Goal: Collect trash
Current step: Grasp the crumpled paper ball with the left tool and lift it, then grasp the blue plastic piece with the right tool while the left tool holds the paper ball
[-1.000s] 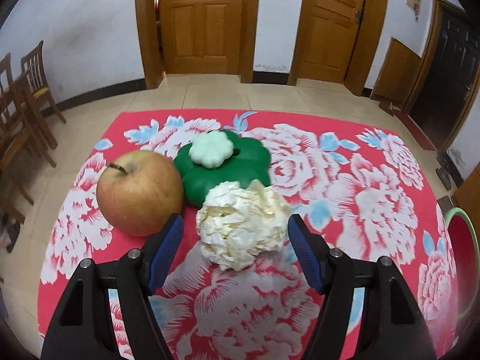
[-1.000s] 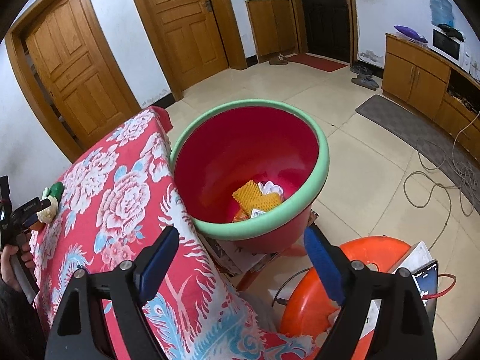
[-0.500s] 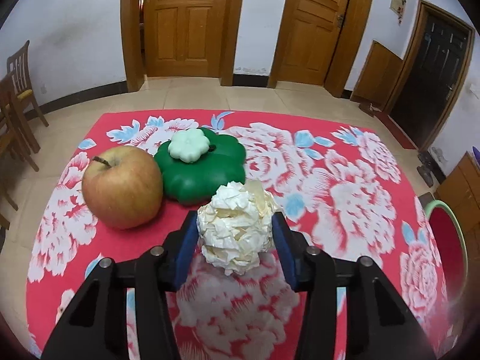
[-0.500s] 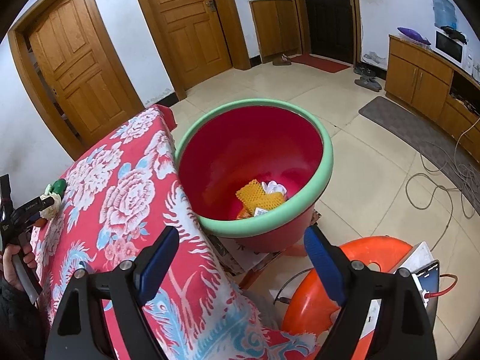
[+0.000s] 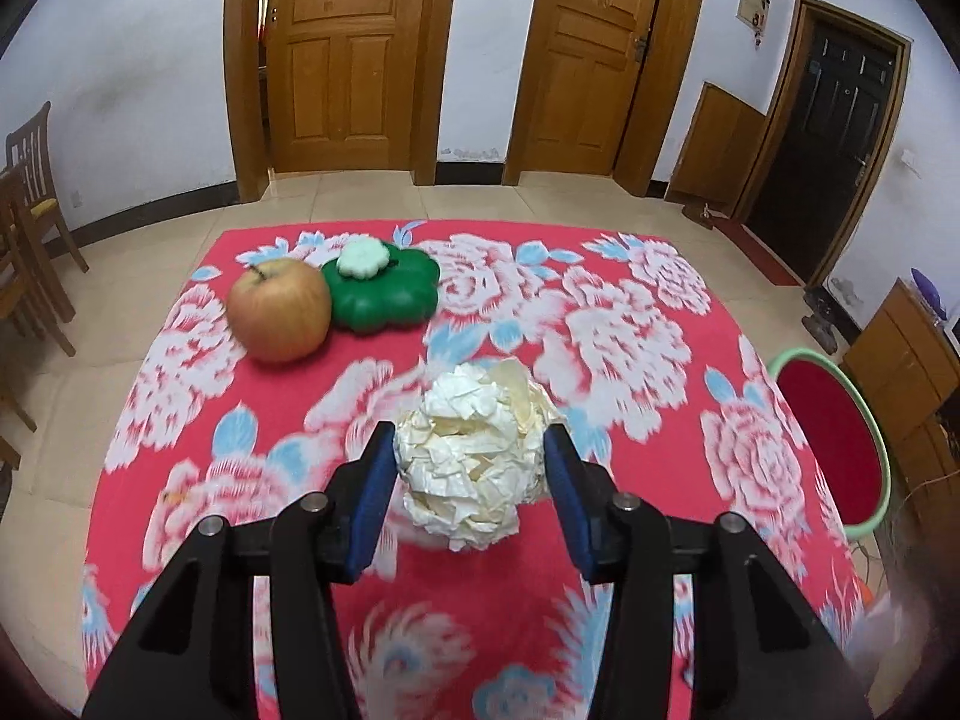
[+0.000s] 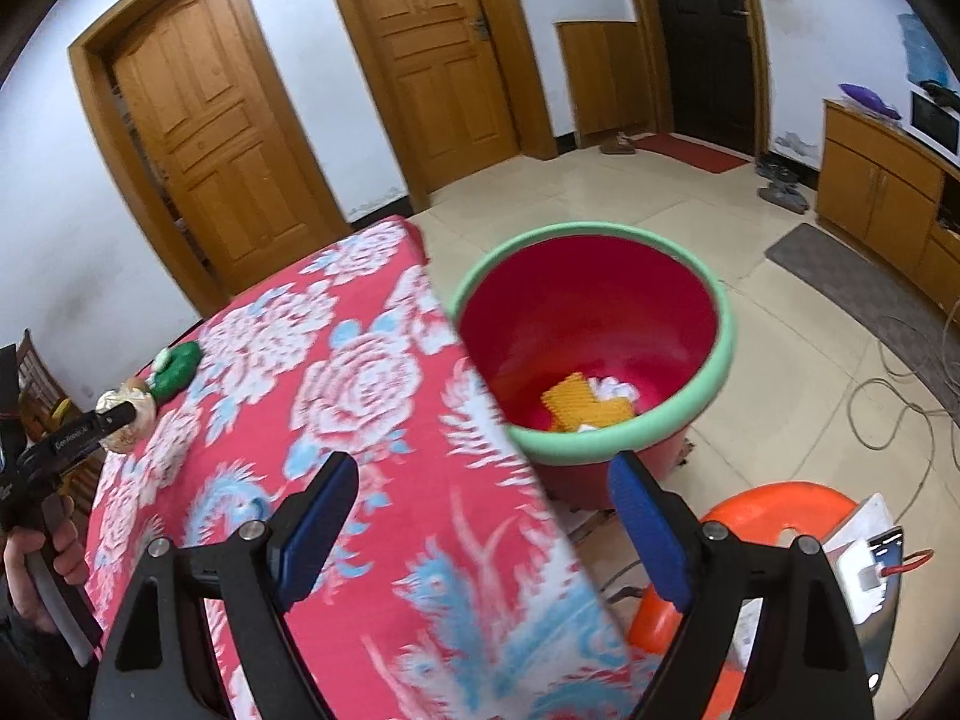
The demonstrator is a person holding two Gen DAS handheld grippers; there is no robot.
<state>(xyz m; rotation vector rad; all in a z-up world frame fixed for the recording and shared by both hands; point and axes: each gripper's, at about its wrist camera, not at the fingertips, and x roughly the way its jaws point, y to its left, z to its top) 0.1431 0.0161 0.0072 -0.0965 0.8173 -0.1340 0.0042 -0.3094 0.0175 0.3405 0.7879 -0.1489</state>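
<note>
Left claw (image 5: 471, 480), earlier apart, now clamps the paper ball (image 5: 474, 456); right claw (image 6: 480, 534) stays apart.

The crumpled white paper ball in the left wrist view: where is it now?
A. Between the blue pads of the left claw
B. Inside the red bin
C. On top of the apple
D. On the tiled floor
A: the crumpled white paper ball sits clamped in the left claw, both blue pads pressing its sides, above the red floral tablecloth.

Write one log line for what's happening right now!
left gripper: shut on paper ball | right gripper: open, empty | red bin: beside table
</note>
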